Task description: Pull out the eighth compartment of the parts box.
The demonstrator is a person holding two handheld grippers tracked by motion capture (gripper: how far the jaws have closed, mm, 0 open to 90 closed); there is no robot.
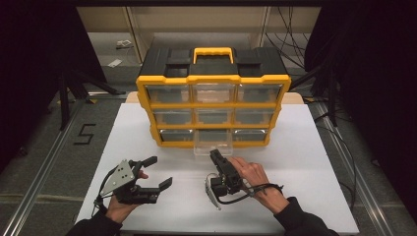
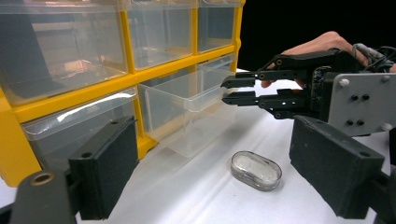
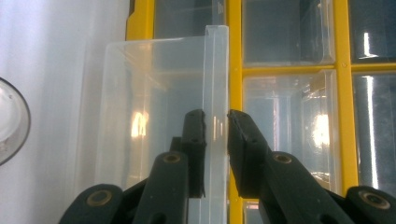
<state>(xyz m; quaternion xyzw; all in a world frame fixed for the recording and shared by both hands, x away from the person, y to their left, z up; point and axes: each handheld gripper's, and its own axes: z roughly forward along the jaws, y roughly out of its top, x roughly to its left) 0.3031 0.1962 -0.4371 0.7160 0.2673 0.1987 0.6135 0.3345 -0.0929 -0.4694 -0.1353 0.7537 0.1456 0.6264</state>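
High view: a yellow-framed organizer [image 1: 213, 105] with a black top and a yellow handle [image 1: 213, 52] stands at the far middle of a white table [image 1: 147, 147], three rows of three clear drawers in its front. The bottom middle drawer [image 1: 212, 147] is pulled out toward the near side. The right gripper [image 1: 216, 156], held in the right hand [image 1: 255, 177], reaches to that drawer's front edge. The left gripper [image 1: 162, 171], held in the left hand [image 1: 123, 201] at the near left, sits well apart from the organizer with its jaws spread wide and nothing between them. In the right gripper view, the jaws stand on either side of the drawer's front wall [image 3: 215, 93], close to it with a thin gap on each side; whether they actually press it I cannot tell. In the left gripper view, a small clear oval case [image 2: 256, 170] with something white inside lies on the table just near of the open drawer [image 2: 191, 109], between the left gripper's two black pads [image 2: 109, 163], and the right gripper [image 2: 226, 91] is at the drawer's rim.
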